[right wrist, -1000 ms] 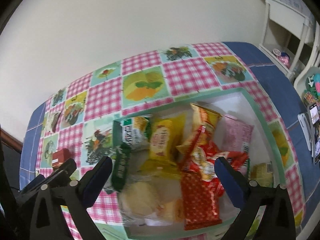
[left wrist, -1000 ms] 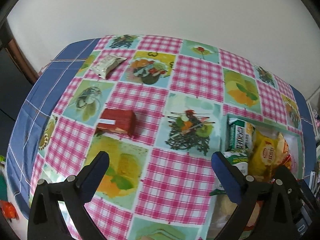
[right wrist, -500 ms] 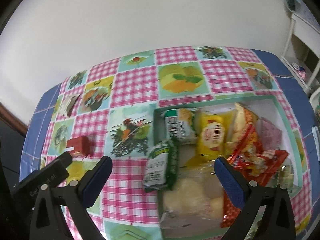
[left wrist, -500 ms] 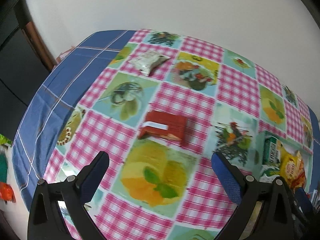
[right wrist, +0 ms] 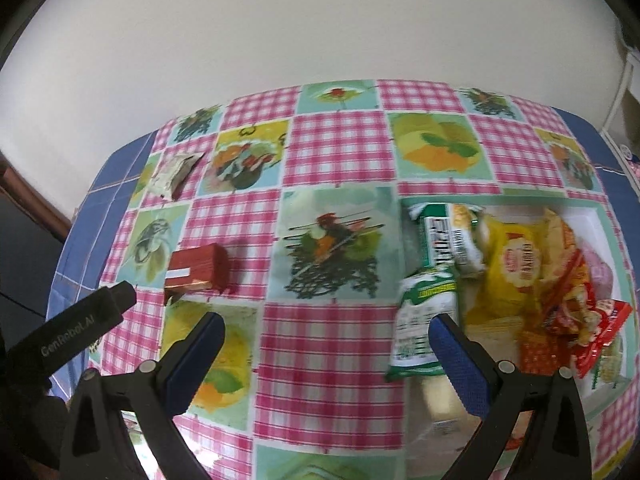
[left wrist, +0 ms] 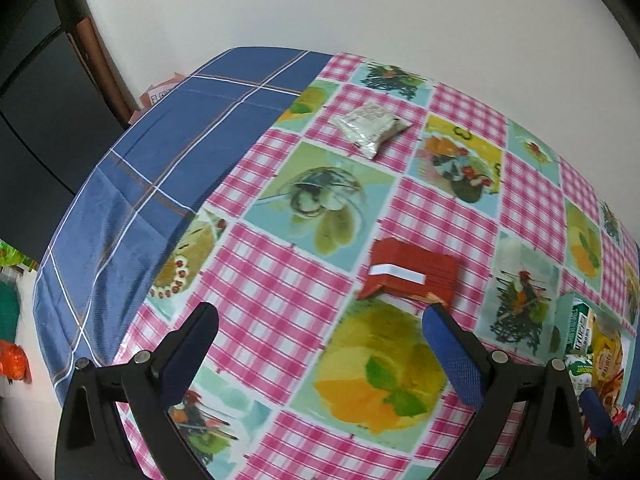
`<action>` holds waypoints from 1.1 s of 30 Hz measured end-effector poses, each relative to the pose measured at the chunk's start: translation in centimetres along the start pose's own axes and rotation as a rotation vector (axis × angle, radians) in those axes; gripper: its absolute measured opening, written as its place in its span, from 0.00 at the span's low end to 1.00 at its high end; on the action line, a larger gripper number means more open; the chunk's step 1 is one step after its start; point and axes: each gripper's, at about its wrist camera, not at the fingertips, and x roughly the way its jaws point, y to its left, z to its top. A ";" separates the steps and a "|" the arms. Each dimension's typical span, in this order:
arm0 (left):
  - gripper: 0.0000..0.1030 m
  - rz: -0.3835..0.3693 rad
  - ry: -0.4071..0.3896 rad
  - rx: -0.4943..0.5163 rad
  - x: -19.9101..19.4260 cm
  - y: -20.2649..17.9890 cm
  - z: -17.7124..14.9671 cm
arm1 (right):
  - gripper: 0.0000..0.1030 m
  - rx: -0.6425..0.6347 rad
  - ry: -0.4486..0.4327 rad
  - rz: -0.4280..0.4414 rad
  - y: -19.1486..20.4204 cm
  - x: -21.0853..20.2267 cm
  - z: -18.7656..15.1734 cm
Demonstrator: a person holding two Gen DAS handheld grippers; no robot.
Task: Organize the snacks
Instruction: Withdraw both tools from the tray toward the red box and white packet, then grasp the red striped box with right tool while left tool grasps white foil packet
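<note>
From the left wrist, my left gripper (left wrist: 318,328) hangs wide open and empty above the counter (left wrist: 280,280), the red snack box (left wrist: 412,274) just ahead of its right finger. I'd shift right to centre it, then descend. From the right wrist, my right gripper (right wrist: 326,340) gapes empty beside the tray (right wrist: 600,216) of snacks.

The left gripper (left wrist: 318,326) hovers above the tablecloth (left wrist: 276,280), its 2 jaws spread wide, empty. The right gripper (right wrist: 326,334) hovers likewise, jaws wide, empty.
</note>
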 end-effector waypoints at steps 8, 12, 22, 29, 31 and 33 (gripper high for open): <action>0.99 0.007 0.042 -0.025 1.5 1.6 0.2 | 1.00 -0.051 0.014 0.016 2.7 0.9 -0.4; 0.99 0.001 0.056 -0.037 1.9 1.8 0.2 | 1.00 -0.079 0.021 0.011 3.5 1.4 -0.5; 0.99 -0.005 0.094 -0.052 3.6 2.4 0.3 | 1.00 -0.108 0.041 0.021 4.7 2.9 -0.2; 0.99 -0.002 0.100 -0.085 4.6 3.4 1.3 | 1.00 -0.163 0.051 0.015 6.2 4.9 0.4; 0.99 0.001 0.104 -0.098 5.0 3.8 1.6 | 1.00 -0.187 0.055 0.007 6.7 5.5 0.5; 0.99 0.002 0.108 -0.110 5.3 4.1 1.9 | 1.00 -0.206 0.062 -0.001 7.1 6.3 0.6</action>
